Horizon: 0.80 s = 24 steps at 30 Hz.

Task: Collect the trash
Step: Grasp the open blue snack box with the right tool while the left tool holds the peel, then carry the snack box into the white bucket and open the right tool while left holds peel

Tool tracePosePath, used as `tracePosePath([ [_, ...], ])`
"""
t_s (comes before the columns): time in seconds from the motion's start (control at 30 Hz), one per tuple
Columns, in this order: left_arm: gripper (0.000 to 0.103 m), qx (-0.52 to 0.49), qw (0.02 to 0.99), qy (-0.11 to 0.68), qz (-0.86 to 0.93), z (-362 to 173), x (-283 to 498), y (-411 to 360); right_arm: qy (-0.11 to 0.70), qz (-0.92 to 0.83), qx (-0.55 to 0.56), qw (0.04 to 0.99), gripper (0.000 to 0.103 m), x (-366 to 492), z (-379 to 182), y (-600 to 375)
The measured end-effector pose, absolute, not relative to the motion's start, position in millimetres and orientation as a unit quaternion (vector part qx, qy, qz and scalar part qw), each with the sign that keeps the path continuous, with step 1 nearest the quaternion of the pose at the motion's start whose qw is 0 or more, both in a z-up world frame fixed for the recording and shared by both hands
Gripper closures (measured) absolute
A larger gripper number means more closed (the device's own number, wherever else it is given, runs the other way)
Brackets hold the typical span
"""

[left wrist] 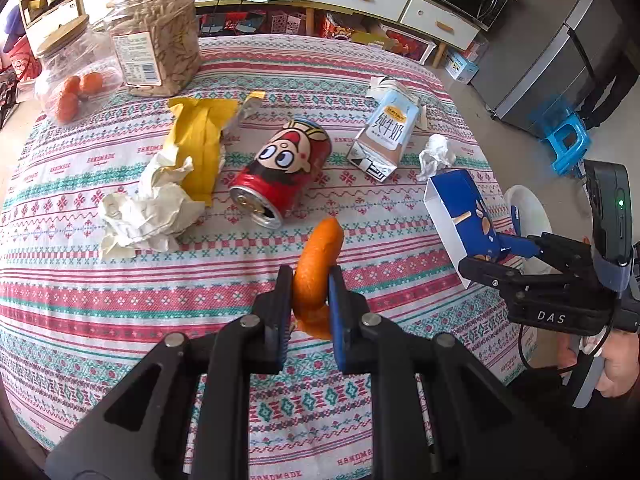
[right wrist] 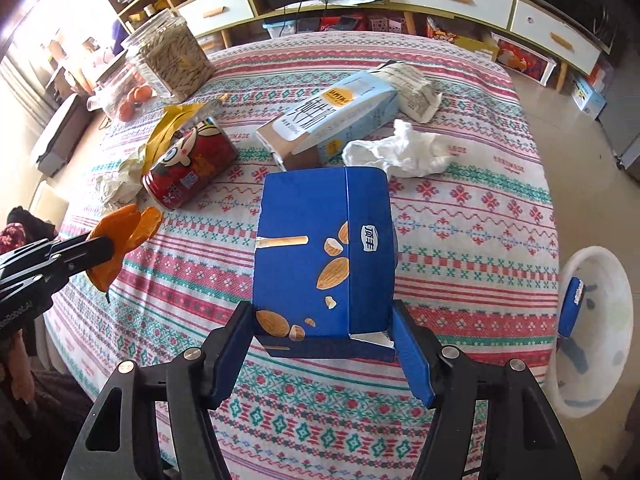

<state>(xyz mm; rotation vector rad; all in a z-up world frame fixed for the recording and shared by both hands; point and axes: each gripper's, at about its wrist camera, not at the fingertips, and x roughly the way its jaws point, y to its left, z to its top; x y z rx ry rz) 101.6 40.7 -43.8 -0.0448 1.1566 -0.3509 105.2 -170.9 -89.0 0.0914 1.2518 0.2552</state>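
Note:
My left gripper is shut on a curl of orange peel, held above the patterned tablecloth. In the right wrist view the same peel sticks out of the left gripper at the left edge. The right gripper is shut on a blue almond-snack box, pads pressing its two sides, lifted off the table. From the left wrist view that box hangs open-ended in the right gripper near the table's right edge.
On the table lie a red cartoon can, a milk carton, a white tissue, a yellow wrapper and crumpled paper. Two clear jars stand at the back left. A white bin holding another blue box sits beyond the table's right edge.

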Motion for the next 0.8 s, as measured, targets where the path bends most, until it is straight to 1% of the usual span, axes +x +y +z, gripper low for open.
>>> tracePosePath([
  [0.5,0.084,0.006,0.817,0.539,-0.206,-41.7,100.8,-38.8,0.572,0.058,0.084,0.814,0.035,79.0,-79.7,-279.8],
  [0.8,0.084,0.029,0.81,0.538,-0.232,-45.4,95.4,-92.4,0.573,0.015,0.111,0.812,0.035,58.6,-89.0,-341.3],
])
